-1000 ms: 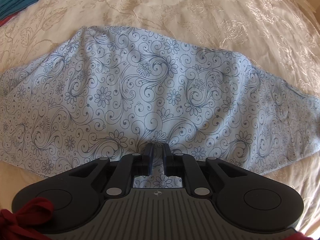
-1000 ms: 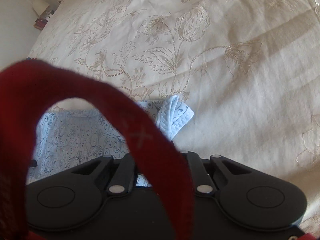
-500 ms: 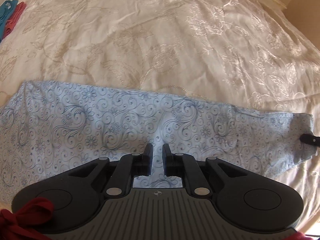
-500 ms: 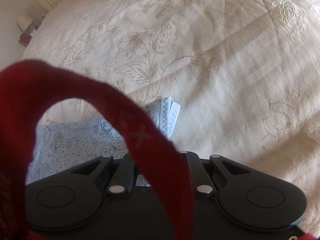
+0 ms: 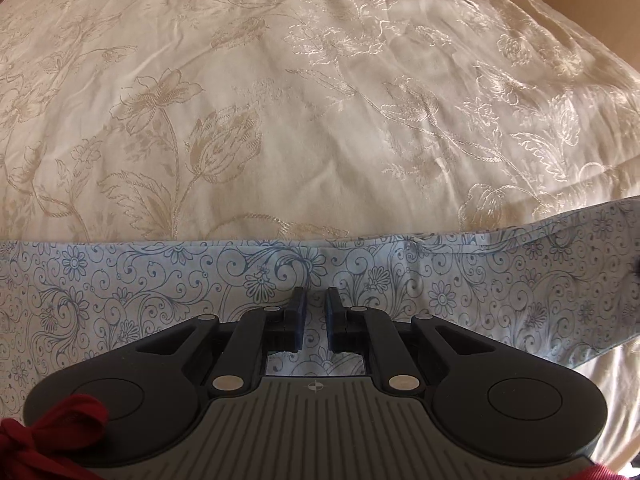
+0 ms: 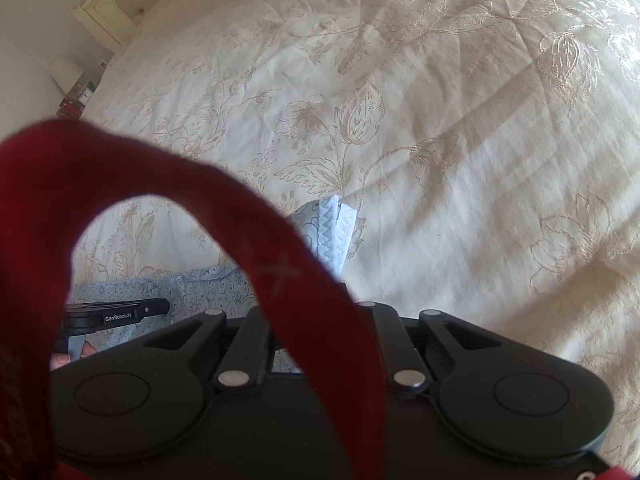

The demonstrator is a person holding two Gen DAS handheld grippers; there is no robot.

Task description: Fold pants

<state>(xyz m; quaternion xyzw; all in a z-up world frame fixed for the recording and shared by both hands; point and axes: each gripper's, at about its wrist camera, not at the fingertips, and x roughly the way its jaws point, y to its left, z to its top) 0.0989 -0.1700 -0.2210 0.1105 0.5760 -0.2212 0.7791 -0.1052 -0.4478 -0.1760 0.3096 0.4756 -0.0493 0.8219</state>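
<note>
Blue pants [image 5: 160,280] pinched in left hand-held gripper [image 5: 315,312].

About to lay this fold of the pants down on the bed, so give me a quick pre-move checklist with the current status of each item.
1. Left gripper pinching pants: ok, cloth between the fingers.
2. Right gripper grip: cannot tell, red strap hides the fingers; the waistband rises just beyond them.
3. Far edge of the pants straight: ok.
4. Bedspread ahead free of clutter: ok.
5. Right-wrist view: not ok, strap blocks it.

Black claw [image 5: 316,312] with ribbed grey housing, silver pivots, red strap [image 6: 280,272].
</note>
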